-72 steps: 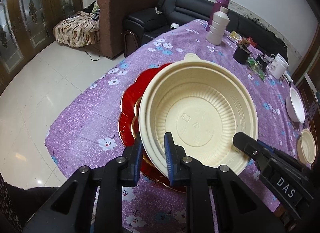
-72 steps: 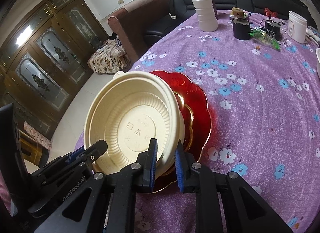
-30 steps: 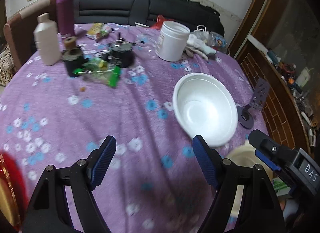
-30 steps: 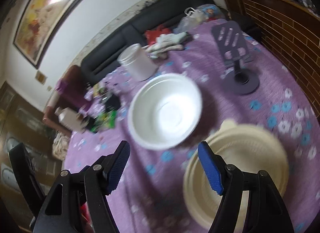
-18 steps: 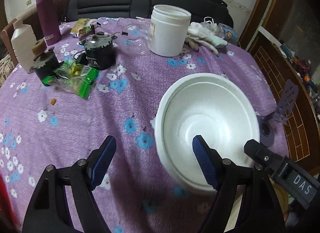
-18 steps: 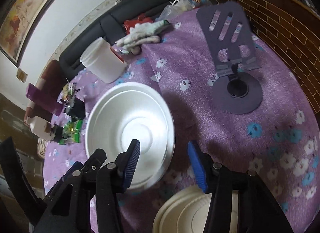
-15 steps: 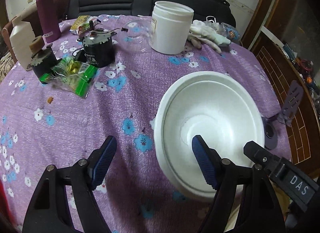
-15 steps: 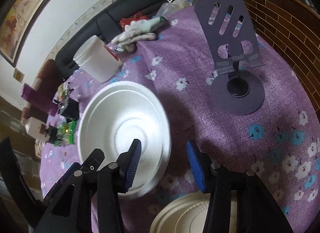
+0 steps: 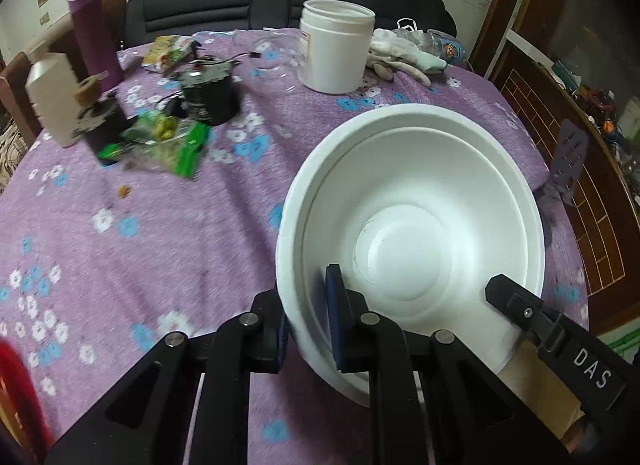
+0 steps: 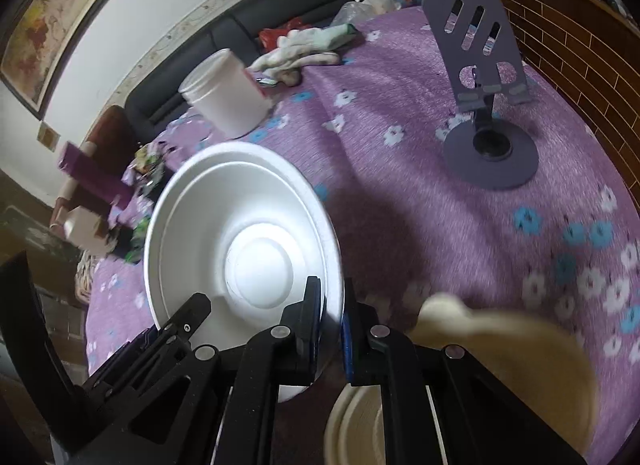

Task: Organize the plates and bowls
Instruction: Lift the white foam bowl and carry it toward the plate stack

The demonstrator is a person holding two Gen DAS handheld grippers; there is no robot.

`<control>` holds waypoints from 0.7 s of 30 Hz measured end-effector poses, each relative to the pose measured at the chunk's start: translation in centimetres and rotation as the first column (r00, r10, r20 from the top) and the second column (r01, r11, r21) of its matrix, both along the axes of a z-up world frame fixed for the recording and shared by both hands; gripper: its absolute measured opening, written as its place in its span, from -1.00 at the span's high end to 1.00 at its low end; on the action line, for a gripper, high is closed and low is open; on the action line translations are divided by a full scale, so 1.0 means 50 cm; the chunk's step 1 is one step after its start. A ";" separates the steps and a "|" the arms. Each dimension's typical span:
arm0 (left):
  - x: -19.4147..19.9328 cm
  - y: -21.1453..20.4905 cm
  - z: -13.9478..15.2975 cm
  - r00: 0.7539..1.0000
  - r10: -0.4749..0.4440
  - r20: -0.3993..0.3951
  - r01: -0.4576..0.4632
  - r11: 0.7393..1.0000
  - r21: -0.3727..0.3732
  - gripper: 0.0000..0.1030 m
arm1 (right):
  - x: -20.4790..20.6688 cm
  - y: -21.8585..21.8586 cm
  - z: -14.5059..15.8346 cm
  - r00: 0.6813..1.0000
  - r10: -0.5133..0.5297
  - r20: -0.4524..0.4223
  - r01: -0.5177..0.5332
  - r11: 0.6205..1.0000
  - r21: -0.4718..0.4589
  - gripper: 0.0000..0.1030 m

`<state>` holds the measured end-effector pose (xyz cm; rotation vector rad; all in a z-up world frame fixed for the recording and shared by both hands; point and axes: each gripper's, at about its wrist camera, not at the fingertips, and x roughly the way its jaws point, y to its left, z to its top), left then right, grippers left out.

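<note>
A white foam bowl (image 9: 412, 225) (image 10: 240, 233) sits on the purple flowered tablecloth (image 9: 140, 249). My left gripper (image 9: 306, 317) straddles its near left rim, one pad inside and one outside, its jaws closing onto the wall. My right gripper (image 10: 330, 311) does the same on the near right rim, jaws closing with the rim pinched between the pads. Each gripper's black finger shows in the other's view. A cream plastic bowl (image 10: 500, 349), blurred, lies close under the right gripper, just right of the white bowl.
Behind the bowl stand a white jar (image 9: 336, 49), gloves (image 9: 404, 53), a black motor (image 9: 208, 93), green snack packets (image 9: 168, 141), a cream bottle (image 9: 52, 97) and a purple flask (image 9: 92, 29). A purple phone stand (image 10: 486, 113) is at the right. A red plate (image 9: 16, 397) edges in lower left.
Both grippers dropped toward the white bowl and closed from wide open onto its near rim, left and right. The bowl now fills more of both views.
</note>
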<state>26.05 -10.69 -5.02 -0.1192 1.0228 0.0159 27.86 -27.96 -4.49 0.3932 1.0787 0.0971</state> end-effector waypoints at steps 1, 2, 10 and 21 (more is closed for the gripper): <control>-0.018 0.010 0.006 1.000 0.001 0.002 -0.001 1.000 0.002 0.73 | -0.015 0.007 0.005 1.000 0.004 0.005 -0.004 1.000 0.001 0.83; -0.031 0.017 0.009 1.000 0.003 0.003 -0.003 1.000 0.002 0.73 | -0.030 0.014 0.010 1.000 0.011 0.009 -0.011 1.000 -0.001 0.83; -0.152 0.077 0.023 1.000 0.025 0.011 -0.025 1.000 -0.005 0.73 | -0.166 0.071 0.029 0.997 0.059 0.040 -0.059 0.998 -0.001 0.83; -0.260 0.120 0.020 0.999 0.027 0.022 -0.026 1.000 -0.011 0.73 | -0.281 0.116 0.039 0.995 0.085 0.058 -0.084 0.996 -0.014 0.83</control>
